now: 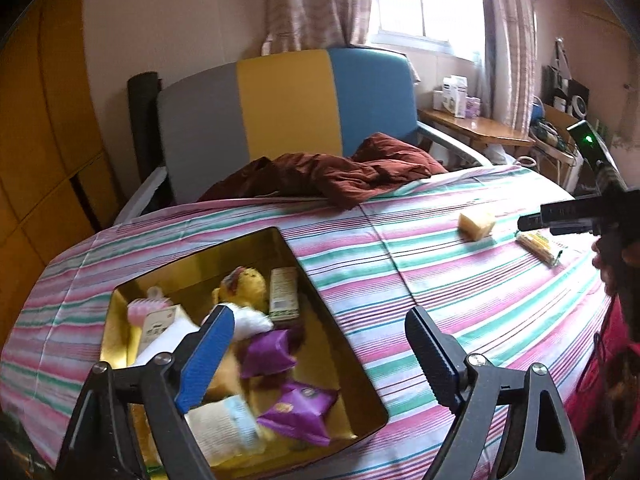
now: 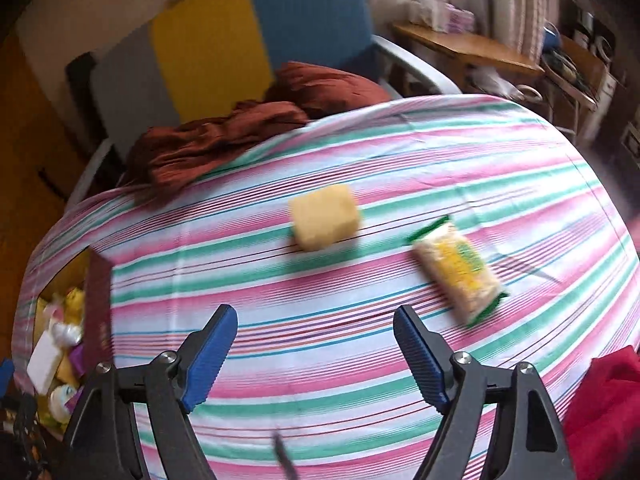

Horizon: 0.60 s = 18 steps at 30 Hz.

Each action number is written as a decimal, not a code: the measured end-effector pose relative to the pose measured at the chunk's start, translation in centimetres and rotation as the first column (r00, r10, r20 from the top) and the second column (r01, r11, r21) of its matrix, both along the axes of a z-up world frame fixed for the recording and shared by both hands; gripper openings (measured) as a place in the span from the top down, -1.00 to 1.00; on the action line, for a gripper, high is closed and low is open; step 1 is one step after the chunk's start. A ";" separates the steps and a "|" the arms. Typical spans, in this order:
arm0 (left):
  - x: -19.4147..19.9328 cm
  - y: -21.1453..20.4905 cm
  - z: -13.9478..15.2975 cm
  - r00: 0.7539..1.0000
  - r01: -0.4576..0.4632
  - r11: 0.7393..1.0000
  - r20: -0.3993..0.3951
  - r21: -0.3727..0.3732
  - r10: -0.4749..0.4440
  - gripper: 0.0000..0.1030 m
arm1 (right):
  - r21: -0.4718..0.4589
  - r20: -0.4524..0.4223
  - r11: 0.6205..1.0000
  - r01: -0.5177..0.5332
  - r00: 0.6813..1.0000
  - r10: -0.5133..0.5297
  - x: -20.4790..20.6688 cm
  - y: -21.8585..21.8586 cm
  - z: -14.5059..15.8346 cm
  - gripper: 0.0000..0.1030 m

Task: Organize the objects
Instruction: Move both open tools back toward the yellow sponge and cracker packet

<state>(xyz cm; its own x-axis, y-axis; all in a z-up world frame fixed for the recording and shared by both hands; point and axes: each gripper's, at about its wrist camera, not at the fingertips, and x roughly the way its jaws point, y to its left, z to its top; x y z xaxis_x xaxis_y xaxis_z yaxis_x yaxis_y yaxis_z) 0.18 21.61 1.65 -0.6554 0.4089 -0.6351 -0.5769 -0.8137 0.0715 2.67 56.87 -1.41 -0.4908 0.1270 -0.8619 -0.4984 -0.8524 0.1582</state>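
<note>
From the left wrist, the left gripper (image 1: 320, 332) hangs with its jaws spread and nothing between them over a gold-lined box (image 1: 362, 380) sunk into the striped bed sheet (image 1: 460, 300); inside lie a yellow plush toy (image 1: 244, 288), purple packets (image 1: 296, 408) and a green-labelled carton (image 1: 285, 292). Farther right on the sheet sit a yellow sponge (image 1: 477, 224) and a noodle packet (image 1: 538, 246), with the right gripper (image 1: 532, 222) just beside them. From the right wrist, the right gripper (image 2: 314, 344) is spread wide and empty above the sheet (image 2: 320, 380), the sponge (image 2: 325, 222) and packet (image 2: 460, 270) ahead of it, apart from each other, the box (image 2: 98, 308) at far left.
</note>
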 end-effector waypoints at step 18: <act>0.4 7.6 -0.9 0.989 0.140 0.990 0.058 -0.017 -0.138 -0.71 | 0.060 0.202 0.997 0.047 0.978 -0.059 -1.5 10.5 -5.7 -0.65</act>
